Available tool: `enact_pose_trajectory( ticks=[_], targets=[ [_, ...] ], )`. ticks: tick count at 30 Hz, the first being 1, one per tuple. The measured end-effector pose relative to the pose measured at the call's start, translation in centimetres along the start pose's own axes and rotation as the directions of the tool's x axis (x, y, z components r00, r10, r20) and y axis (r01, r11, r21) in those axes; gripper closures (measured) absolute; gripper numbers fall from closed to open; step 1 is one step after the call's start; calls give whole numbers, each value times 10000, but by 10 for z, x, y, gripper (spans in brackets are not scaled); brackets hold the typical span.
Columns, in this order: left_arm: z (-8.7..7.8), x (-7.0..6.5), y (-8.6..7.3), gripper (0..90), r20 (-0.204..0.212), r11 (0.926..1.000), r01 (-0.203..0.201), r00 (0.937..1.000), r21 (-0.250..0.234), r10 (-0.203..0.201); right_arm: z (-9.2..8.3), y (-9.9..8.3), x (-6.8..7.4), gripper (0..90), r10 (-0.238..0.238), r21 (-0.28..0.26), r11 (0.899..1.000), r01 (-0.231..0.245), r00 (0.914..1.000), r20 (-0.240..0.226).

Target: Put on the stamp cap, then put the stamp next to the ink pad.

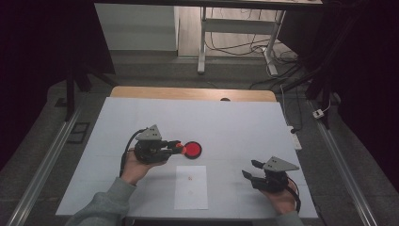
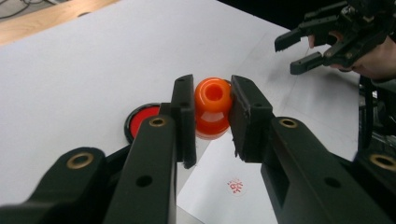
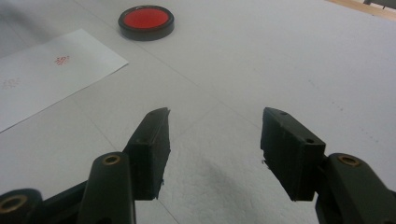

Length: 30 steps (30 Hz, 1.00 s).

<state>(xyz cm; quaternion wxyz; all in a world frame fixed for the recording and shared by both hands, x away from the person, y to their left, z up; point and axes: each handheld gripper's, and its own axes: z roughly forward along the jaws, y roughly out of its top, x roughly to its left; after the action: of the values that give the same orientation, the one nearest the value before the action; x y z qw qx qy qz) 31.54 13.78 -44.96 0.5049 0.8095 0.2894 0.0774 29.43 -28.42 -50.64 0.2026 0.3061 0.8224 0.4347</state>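
In the high view the left gripper (image 1: pixel 175 147) is held level in the person's left hand (image 1: pixel 134 167), pointing toward 3 o'clock. Its jaws are clenched on an orange stamp (image 2: pixel 213 107), which stands upright between the pads just beside the round red ink pad (image 1: pixel 192 149). The white paper sheet (image 1: pixel 191 187), at 5 o'clock from the ink pad, carries small red marks. The right gripper (image 1: pixel 250 169) rests low in the right hand (image 1: pixel 282 200) near the table's front edge, pointing toward 10 o'clock. Its jaws are released, with nothing between them.
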Motion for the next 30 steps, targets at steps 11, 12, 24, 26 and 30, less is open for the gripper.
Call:
enact_pose_trajectory(
  ticks=[11,12,24,26,30],
  targets=[
    [-7,12,0,725,-439,9999,112,9990,50,-110,1,-1,-1,395,-11,93,10000,12,9999,-102],
    [-8,13,0,725,-472,9999,133,9988,52,-130,1,-1,-1,394,4,79,10000,-3,9999,-124],
    [-13,27,-3,725,-958,9994,321,9949,131,-307,2,-2,-2,385,16,231,9997,-14,10000,-77],
    [-12,30,-4,725,-1036,9992,370,9940,158,-352,3,-2,-2,385,33,212,9998,-30,9999,-136],
    [-7,38,-6,724,-1213,9984,463,9917,339,-418,3,-2,-3,385,27,266,9996,-24,9999,-97]
  ],
)
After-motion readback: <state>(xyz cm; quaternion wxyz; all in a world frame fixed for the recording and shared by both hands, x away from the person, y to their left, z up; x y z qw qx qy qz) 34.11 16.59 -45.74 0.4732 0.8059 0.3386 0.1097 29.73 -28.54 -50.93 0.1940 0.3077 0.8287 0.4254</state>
